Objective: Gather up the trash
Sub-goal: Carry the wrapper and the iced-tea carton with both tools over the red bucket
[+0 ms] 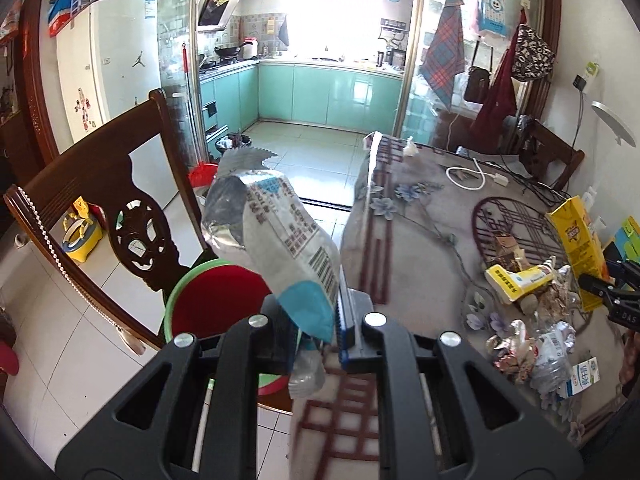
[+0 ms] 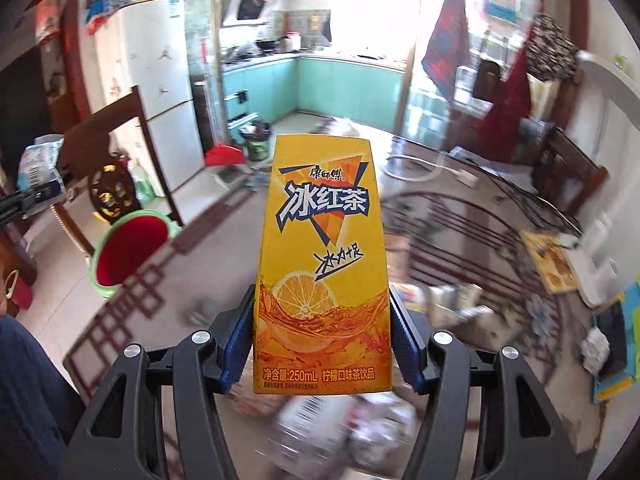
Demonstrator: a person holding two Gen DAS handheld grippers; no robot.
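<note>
Table [image 1: 420,216] with a grey floral cloth serves as the landmark. Beside its left edge, on the floor, stands a green plastic bin with a red liner [image 1: 212,308]. Above that bin, the left gripper [image 1: 316,328] clamps a crinkled silver foil snack bag [image 1: 276,232]. Over the table's right side, the right gripper [image 2: 322,344] grips an upright yellow iced-tea carton [image 2: 320,264]. More wrappers [image 1: 532,320] lie on the table.

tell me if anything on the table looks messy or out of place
A heap of crumpled wrappers, a squashed clear bottle and small cartons litters the table. Nothing looks spilled.
</note>
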